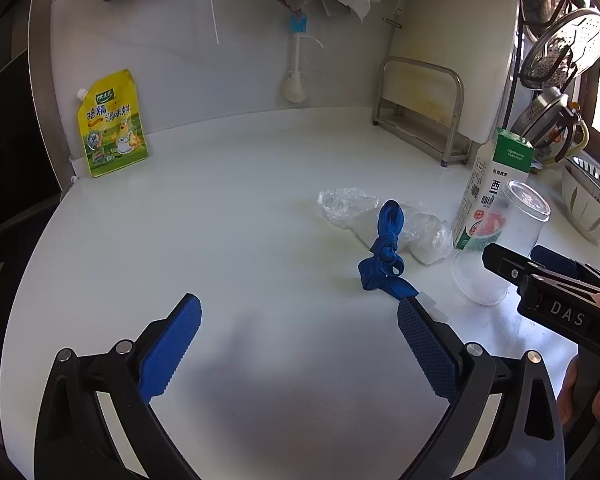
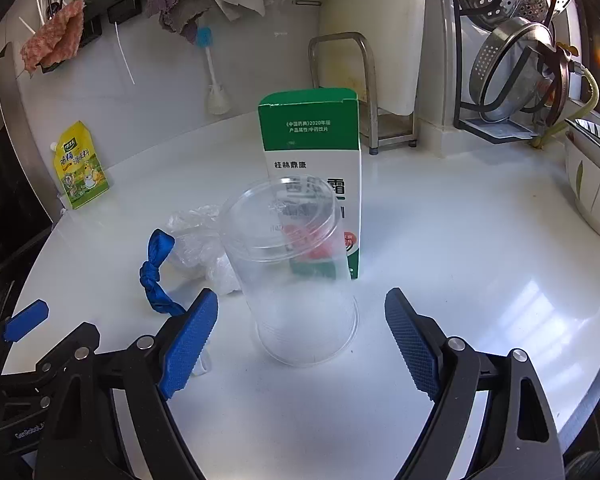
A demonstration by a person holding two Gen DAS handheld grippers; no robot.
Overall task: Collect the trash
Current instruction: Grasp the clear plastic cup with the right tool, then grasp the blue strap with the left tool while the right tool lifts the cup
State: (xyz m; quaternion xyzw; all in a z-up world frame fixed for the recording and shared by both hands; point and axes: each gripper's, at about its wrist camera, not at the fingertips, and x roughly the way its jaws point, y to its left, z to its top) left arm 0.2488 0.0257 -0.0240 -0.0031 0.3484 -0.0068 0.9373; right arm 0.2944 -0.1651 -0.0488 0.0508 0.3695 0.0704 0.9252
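Note:
A clear plastic cup (image 2: 295,280) stands upside down on the white counter (image 2: 460,280), right in front of my open right gripper (image 2: 302,312), between its blue pads without touching. Behind it stands a green and white carton (image 2: 312,148). A knotted blue ribbon (image 2: 155,276) and a crumpled clear plastic bag (image 2: 199,240) lie to the left. In the left wrist view my open, empty left gripper (image 1: 300,316) hovers over the counter (image 1: 179,240), with the ribbon (image 1: 384,252) just beyond its right pad, then the bag (image 1: 380,220), cup (image 1: 500,248) and carton (image 1: 496,184).
A yellow seasoning pouch (image 1: 111,124) leans on the back wall at left. A metal rack (image 1: 424,108) with a white cutting board stands at the back right. Strainers and pots (image 2: 516,60) hang at right. A white bowl (image 2: 592,196) sits at the far right edge.

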